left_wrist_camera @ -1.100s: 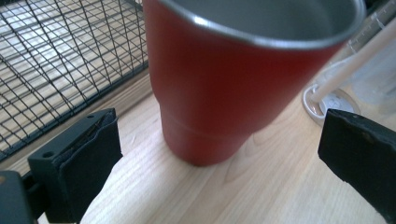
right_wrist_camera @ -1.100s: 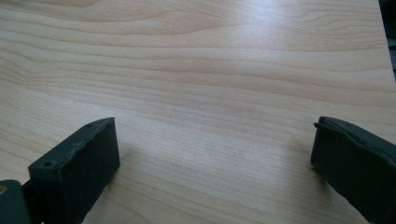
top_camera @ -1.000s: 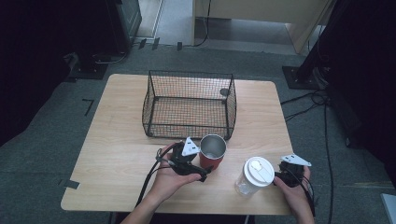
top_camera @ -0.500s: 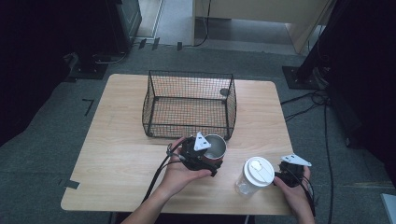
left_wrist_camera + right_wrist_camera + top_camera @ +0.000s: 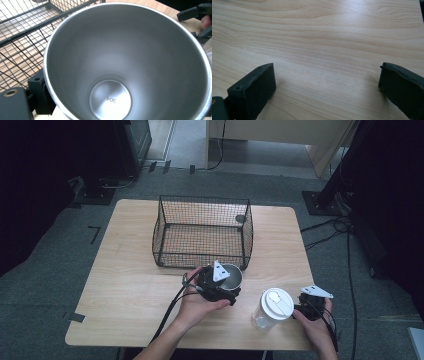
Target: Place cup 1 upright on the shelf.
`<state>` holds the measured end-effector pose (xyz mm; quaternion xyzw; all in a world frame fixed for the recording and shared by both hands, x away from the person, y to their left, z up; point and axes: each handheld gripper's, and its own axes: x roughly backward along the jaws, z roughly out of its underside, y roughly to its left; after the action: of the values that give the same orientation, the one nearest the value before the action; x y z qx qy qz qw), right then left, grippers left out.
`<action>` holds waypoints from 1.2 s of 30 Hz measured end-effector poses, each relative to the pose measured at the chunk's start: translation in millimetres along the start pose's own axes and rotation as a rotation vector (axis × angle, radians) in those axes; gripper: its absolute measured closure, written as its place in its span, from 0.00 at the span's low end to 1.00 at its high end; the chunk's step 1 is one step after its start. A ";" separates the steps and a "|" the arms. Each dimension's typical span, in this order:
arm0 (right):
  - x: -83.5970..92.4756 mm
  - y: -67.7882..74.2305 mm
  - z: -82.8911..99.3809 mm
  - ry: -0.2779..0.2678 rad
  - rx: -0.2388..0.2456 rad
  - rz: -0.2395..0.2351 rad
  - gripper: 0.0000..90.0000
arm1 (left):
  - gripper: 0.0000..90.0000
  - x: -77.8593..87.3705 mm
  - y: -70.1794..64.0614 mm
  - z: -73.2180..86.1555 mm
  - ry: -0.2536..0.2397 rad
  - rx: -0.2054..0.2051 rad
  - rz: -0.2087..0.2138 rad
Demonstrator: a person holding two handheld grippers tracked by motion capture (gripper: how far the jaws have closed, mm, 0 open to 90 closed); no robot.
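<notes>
Pale wood grain runs across the table (image 5: pixel 125 285), which stands on grey carpet in a dim room.

On the left gripper (image 5: pixel 220 287) the jaws press against the outside of a steel cup (image 5: pixel 231 276); one black jaw sits tight to the cup's wall at the lower left of the left gripper view, while the other is hidden behind the rim. The cup (image 5: pixel 125 62) is seen from above and empty, its polished inside reaching down to a round base stamped 304. From the high view it is at the table's near middle, just in front of the near right corner of the wire basket (image 5: pixel 202 232); whether its base touches the wood cannot be told from here. The basket is black mesh, open at the top, with bare table showing through its floor.

The right gripper (image 5: pixel 327 85) has its jaws spread wide with nothing but bare wood between them. It rests in the person's hand at the table's near right corner, just beside a clear plastic cup (image 5: pixel 272 309) with a white lid, seemingly not touching it.
</notes>
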<state>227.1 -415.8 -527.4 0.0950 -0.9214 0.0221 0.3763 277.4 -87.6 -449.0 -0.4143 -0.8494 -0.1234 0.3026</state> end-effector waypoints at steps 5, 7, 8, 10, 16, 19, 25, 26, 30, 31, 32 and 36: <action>0.0 0.1 0.0 0.000 0.000 0.000 0.01 | 0.09 2.4 0.6 2.5 -0.017 0.000 -0.005; -0.1 0.1 0.0 0.000 0.000 0.000 0.01 | 0.09 4.4 1.2 3.5 -0.033 0.002 -0.006; -0.1 0.1 0.0 0.000 0.000 0.000 0.01 | 0.09 4.4 1.2 3.5 -0.033 0.002 -0.006; -0.1 0.1 0.0 0.000 0.000 0.000 0.01 | 0.09 9.5 2.7 3.8 -0.065 0.007 -0.015; 0.0 0.1 0.0 0.000 0.000 0.000 0.01 | 0.09 21.9 4.8 1.7 -0.111 0.002 -0.032; -0.1 0.2 -0.1 0.000 -0.001 0.000 0.01 | 0.09 29.9 5.1 0.4 -0.147 -0.006 -0.040; -0.1 0.1 0.0 0.000 0.000 0.000 0.01 | 0.09 44.2 4.2 -1.6 -0.234 -0.030 -0.078; -0.1 0.1 -0.1 0.000 0.000 0.000 0.01 | 0.09 48.5 3.6 -2.3 -0.262 -0.039 -0.090; -0.1 0.2 -0.1 0.000 -0.001 0.000 0.01 | 0.09 55.0 2.8 -3.4 -0.313 -0.050 -0.109; -0.1 0.1 -0.1 -0.001 0.000 0.000 0.01 | 0.09 56.4 2.7 -3.6 -0.326 -0.051 -0.112; -0.1 0.1 -0.1 -0.001 0.000 0.000 0.01 | 0.09 58.6 2.8 -4.0 -0.338 -0.054 -0.115; -0.1 0.1 -0.1 -0.001 0.000 0.001 0.01 | 0.09 67.4 3.8 -5.9 -0.407 -0.051 -0.135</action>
<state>227.2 -415.7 -527.4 0.0948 -0.9216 0.0224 0.3758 250.9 -45.5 -403.0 -0.3802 -0.9155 -0.0785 0.1054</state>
